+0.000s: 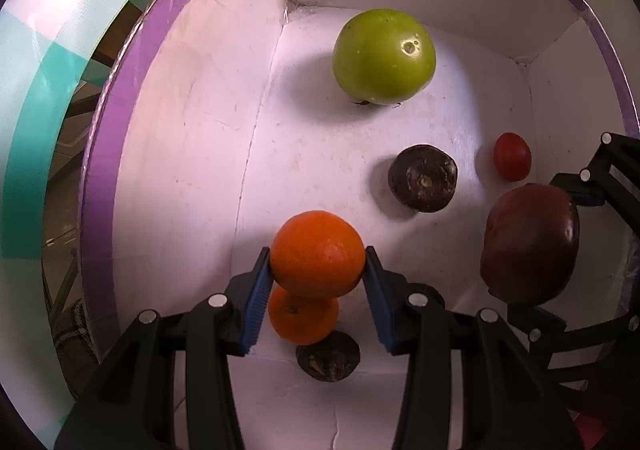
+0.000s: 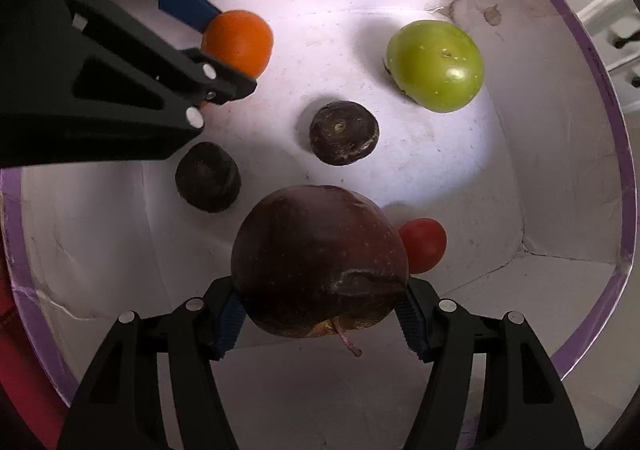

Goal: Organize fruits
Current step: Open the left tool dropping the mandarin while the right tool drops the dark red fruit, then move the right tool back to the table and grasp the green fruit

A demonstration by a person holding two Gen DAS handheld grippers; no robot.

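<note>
Both grippers hang over a white box with a purple rim (image 1: pixel 100 186). My left gripper (image 1: pixel 318 256) is shut on an orange (image 1: pixel 318 246), held above a second orange (image 1: pixel 302 320) on the box floor. My right gripper (image 2: pixel 320 304) is shut on a dark red apple (image 2: pixel 320 258), which also shows in the left wrist view (image 1: pixel 530 240). On the floor lie a green apple (image 1: pixel 384 56), two dark brown round fruits (image 1: pixel 423 178) (image 1: pixel 328 356) and a small red tomato (image 1: pixel 512 156).
The box walls (image 2: pixel 568 218) close in on all sides. The left gripper's black arm (image 2: pixel 100 82) crosses the upper left of the right wrist view. A teal and white surface (image 1: pixel 36 130) lies outside the box on the left.
</note>
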